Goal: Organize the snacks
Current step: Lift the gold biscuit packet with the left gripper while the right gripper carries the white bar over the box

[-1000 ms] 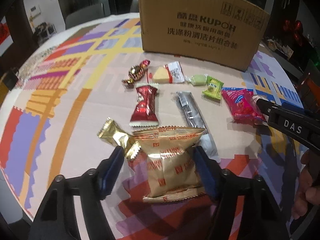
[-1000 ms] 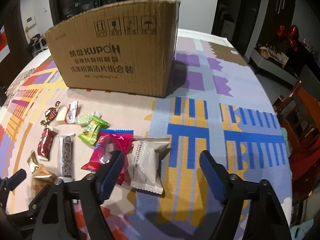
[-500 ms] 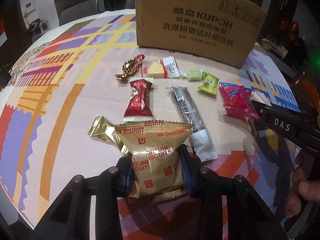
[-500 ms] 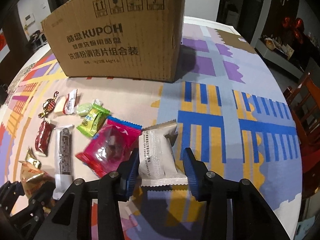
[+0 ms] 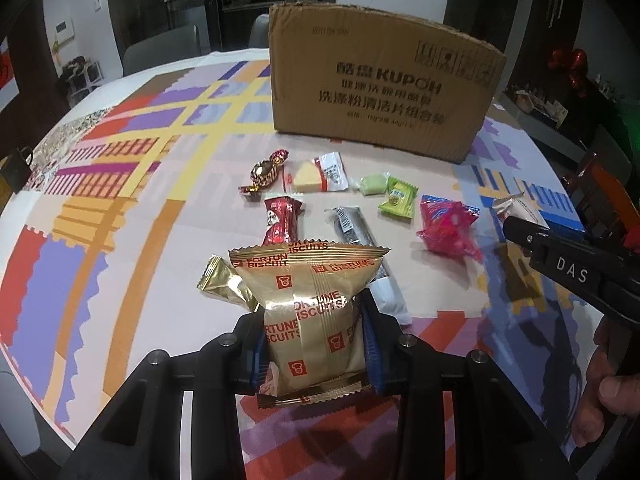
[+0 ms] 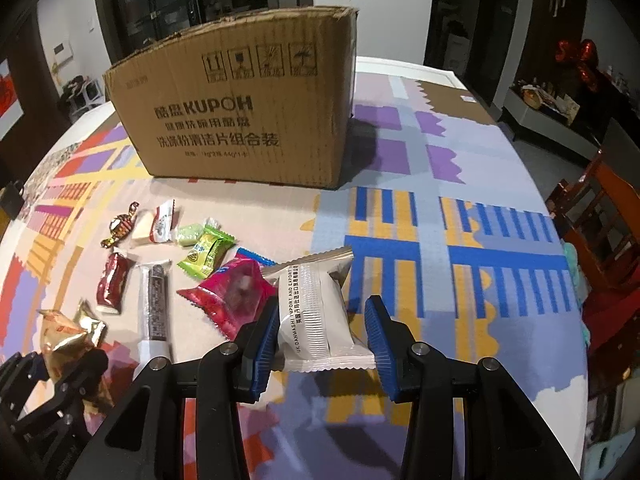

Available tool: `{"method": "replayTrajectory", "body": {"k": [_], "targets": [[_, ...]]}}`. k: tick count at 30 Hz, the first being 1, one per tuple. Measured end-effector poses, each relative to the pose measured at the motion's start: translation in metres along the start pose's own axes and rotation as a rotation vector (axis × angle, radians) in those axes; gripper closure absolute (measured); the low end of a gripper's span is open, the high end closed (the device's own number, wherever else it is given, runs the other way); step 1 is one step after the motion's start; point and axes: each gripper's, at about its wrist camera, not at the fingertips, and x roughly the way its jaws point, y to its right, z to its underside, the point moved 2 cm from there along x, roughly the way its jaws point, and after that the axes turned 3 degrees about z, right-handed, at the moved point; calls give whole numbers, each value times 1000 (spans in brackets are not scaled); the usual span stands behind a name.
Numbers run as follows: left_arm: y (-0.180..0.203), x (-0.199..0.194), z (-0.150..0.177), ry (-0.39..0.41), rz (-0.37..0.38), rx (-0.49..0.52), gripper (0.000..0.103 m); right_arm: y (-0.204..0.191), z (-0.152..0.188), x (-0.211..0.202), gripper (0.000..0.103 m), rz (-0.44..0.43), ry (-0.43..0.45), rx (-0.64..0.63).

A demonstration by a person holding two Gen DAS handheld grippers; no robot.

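My left gripper (image 5: 314, 346) sits at the bottom centre of the left wrist view, its jaws narrowed and pressing both sides of a gold Fortune Biscuits packet (image 5: 310, 312) — the packet stands up between the blue pads, its crimped top spreading above them. My right gripper (image 6: 324, 340) is at the bottom centre of the right wrist view; its jaws are partly closed around a white snack packet (image 6: 314, 312), the left pad against the wrapper, while I cannot tell whether the right pad touches it.

The other snacks lie on the patterned tabletop (image 5: 120, 216) in mid-frame: a gold-and-red twist candy (image 5: 264, 174), a wedge-shaped cheese snack (image 5: 316, 174), a pale green sweet (image 5: 372, 184), a green packet (image 5: 398, 199), a red wrapped sweet (image 5: 280, 220), a dark bar in a clear wrapper (image 5: 354, 232), a pink packet (image 5: 450, 230) and a small gold wrapper (image 5: 220, 282) just left of the biscuits.

A cardboard box (image 5: 380, 96) printed KUPOH stands in the upper centre, beyond the rows of snacks. At the right edge of the left wrist view, a person's fingers (image 5: 618, 390) hold my right gripper's handle.
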Motion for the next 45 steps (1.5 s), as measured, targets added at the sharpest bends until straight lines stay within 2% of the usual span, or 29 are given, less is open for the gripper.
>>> {"method": "replayTrajectory", "body": {"k": [11, 23, 45], "targets": [[9, -26, -8, 35, 9, 19, 65, 6, 0, -32, 59, -9, 43, 14], [6, -46, -31, 86, 11, 27, 65, 5, -10, -61, 59, -14, 98, 14], [1, -77, -86, 198, 39, 63, 65, -8, -52, -100, 59, -15, 225, -4]]}}
